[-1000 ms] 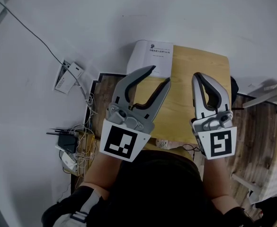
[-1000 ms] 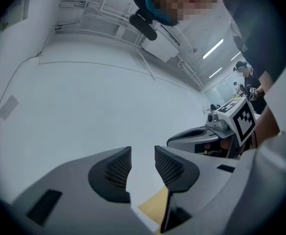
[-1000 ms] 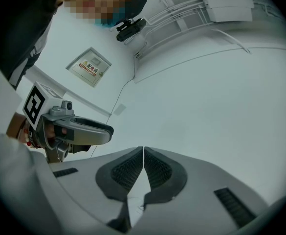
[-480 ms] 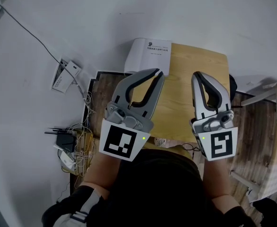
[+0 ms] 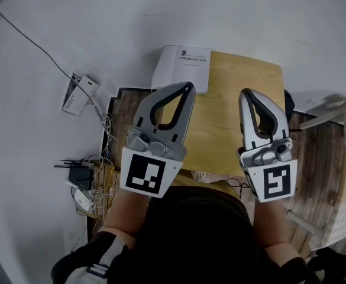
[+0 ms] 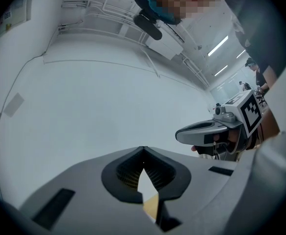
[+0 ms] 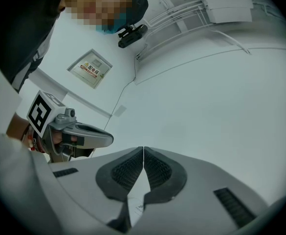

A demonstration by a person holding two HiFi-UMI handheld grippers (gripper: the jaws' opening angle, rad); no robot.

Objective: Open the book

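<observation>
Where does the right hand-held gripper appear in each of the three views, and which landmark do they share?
Head view: right hand-held gripper at lower right, over the wooden table, jaws together.
Left gripper view: right hand-held gripper at mid-right, seen side-on.
Right gripper view: right hand-held gripper at bottom centre, its own jaws shut and empty.
Shared landmark: the white wall.

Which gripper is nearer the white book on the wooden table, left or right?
Left. In the head view the left gripper, shut, ends at the book's near edge; the right gripper sits off to its right, over bare table.
</observation>
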